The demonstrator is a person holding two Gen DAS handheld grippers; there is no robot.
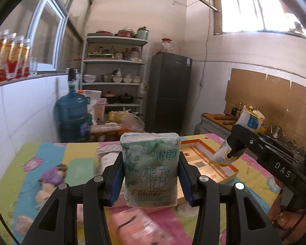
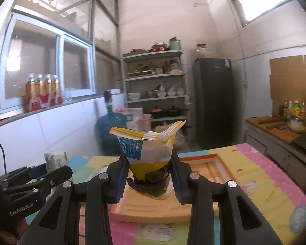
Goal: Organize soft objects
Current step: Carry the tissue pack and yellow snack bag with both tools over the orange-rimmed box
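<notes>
Far left, a row of orange drink bottles (image 1: 10,57) stands on the window ledge, and a blue water jug (image 1: 72,118) sits on the floor beyond the far left corner of the table (image 1: 30,163), which wears a bright cartoon-print cover. Behind the jug a metal shelf rack (image 1: 114,71) carries bowls, pots and jars, with a dark fridge (image 1: 170,89) just to its right.

The left gripper (image 1: 151,175) holds a green and white tissue pack (image 1: 151,167) upright between its blue pads, both pads pressed against the pack's sides with the fingers about half apart. The pack is clear of the table top, over its near middle.

Right of that pack lies an open shallow box with an orange rim (image 1: 212,159), resting on the table's right half.

The right gripper (image 2: 149,173) is clamped on a yellow and white pouch (image 2: 149,149), its fingers fairly close together and squeezing the pouch's lower part so that the torn top flares open above them. The pouch is held above the near edge of the box.

Far right, a wooden counter (image 2: 275,126) carries bottles and a bowl, with cardboard sheets (image 2: 293,81) on the wall behind it.
</notes>
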